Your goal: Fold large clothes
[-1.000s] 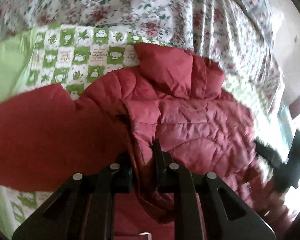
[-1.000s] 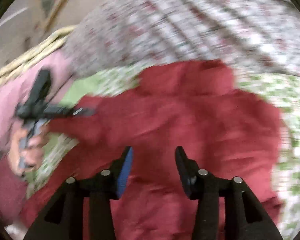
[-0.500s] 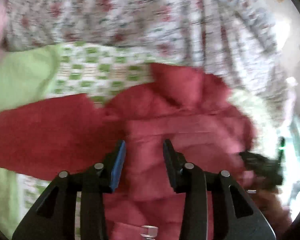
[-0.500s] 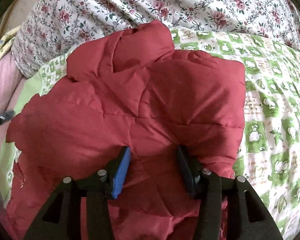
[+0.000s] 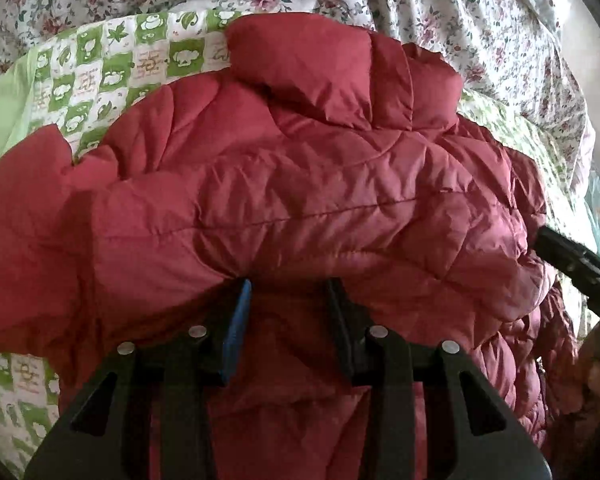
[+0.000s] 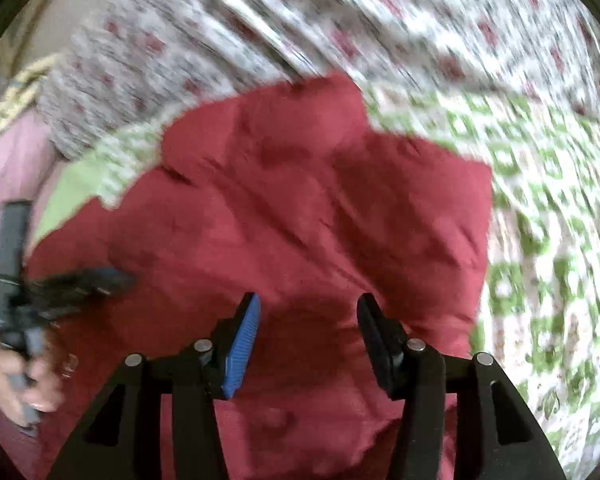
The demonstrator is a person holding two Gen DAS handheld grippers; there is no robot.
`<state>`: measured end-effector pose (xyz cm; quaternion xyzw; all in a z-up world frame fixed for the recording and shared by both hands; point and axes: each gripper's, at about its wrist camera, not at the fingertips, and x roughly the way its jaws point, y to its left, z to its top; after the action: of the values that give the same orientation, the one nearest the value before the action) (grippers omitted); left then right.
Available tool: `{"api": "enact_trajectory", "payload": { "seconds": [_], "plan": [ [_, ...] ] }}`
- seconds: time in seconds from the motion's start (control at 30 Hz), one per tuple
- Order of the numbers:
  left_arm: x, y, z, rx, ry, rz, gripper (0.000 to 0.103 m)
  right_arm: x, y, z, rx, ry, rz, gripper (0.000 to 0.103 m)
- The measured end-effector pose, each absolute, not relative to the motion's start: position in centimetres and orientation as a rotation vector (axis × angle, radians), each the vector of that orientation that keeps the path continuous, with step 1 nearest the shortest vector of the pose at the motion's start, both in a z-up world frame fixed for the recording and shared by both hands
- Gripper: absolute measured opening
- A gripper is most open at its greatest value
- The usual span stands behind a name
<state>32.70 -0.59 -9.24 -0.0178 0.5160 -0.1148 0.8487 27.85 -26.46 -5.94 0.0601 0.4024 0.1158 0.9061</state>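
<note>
The red quilted jacket (image 5: 320, 184) lies crosswise just ahead of the left gripper (image 5: 288, 292), nearer than the right gripper (image 6: 308, 312); both gape wide, holding nothing.

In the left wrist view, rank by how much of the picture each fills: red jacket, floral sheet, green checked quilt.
1. red jacket, most of the frame, though nearness to the camera inflates it.
2. floral sheet, across the top and right.
3. green checked quilt, mostly hidden under the jacket.
</note>
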Motion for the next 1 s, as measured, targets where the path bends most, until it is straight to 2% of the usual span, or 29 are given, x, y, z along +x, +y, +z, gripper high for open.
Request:
{"api": "enact_trajectory", "payload": {
  "seconds": [0.1, 0.2, 0.27, 0.63, 1.0],
  "plan": [
    [32.1, -0.1, -8.8, -0.053, 1.088, -0.244, 0.036, 29.0, -24.5, -6.7, 0.059, 0.874, 0.237, 0.057],
    [31.2, 1.2, -8.2, -0.096, 1.082, -0.248, 0.036, 30.4, -24.9, -10.2, 0.031, 0.968, 0.187, 0.057],
    [30.8, 1.8, -8.6, -0.113, 1.085, -0.256, 0.036, 30.4, -25.5, -11.4, 0.045, 0.953, 0.201, 0.057],
    [31.3, 2.3, -10.7, -0.152, 1.100, -0.270, 0.036, 30.3, -24.6, -11.5, -0.012, 0.935, 0.175, 0.057],
    [29.1, 4.4, -8.2, -0.259, 1.089, -0.301, 0.036, 30.2, -24.5, -11.7, -0.014, 0.936, 0.172, 0.058]
  ]
}}
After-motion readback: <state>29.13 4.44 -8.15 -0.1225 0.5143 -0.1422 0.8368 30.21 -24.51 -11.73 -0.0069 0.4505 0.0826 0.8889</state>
